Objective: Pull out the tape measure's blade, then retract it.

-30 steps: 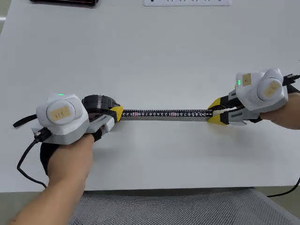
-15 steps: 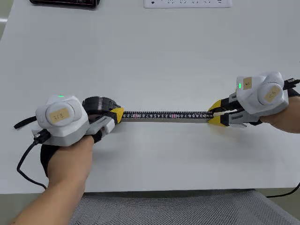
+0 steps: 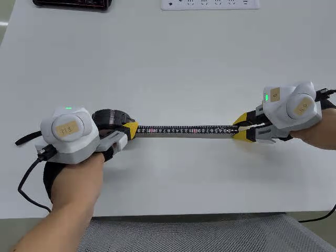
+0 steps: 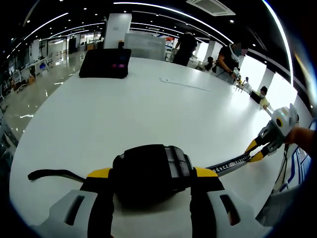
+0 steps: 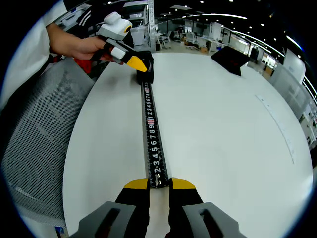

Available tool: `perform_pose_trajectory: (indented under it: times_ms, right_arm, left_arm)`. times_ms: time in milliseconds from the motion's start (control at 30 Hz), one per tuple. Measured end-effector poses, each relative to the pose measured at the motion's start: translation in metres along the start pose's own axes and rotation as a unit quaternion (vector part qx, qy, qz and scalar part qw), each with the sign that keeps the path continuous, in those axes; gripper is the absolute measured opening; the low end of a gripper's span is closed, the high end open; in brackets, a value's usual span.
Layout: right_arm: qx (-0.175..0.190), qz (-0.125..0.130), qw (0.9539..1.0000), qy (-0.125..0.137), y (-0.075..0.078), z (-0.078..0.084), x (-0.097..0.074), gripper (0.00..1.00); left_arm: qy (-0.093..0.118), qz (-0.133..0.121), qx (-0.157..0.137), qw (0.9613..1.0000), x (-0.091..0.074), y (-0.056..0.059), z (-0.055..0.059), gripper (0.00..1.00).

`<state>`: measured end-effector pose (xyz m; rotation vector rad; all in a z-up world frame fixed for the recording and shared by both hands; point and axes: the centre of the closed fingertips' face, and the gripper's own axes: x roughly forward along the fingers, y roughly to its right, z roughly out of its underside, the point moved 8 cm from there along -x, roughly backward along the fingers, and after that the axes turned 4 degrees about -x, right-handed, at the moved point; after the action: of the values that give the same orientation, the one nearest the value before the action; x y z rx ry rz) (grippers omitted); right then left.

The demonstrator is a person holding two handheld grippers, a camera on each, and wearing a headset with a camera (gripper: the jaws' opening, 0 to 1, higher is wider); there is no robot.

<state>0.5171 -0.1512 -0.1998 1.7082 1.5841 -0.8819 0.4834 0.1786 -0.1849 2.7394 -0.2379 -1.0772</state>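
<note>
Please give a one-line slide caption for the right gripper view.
Right gripper pinches the tip of the blade, which stretches across the white table to the case held by the left gripper.

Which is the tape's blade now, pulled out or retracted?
Pulled out: the blade stretches from the case in the left gripper to the right gripper gripping its tip.

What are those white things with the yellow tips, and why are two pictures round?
They are hand-held grippers, like tongs that a person holds. One picture comes from a camera on the person's head. Each round one comes from a camera riding on a gripper. The left gripper clamps a black tape measure case. The right gripper pinches the end of its blade, pulled out over the white table.
</note>
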Motion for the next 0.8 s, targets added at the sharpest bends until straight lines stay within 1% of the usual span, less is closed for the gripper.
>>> perform_pose_trajectory:
  times_ms: [333, 800]
  right_arm:
    - [-0.005, 0.001, 1.0000, -0.003, -0.0004, -0.0002, -0.0004, 0.10]
    - [-0.004, -0.004, 1.0000, 0.008, -0.0003, -0.0076, 0.0029, 0.10]
  left_arm:
    - [-0.003, 0.002, -0.001, 1.0000, -0.0001, -0.0001, 0.0000, 0.57]
    - [-0.004, 0.005, -0.008, 1.0000, -0.0011, -0.0007, -0.0005, 0.57]
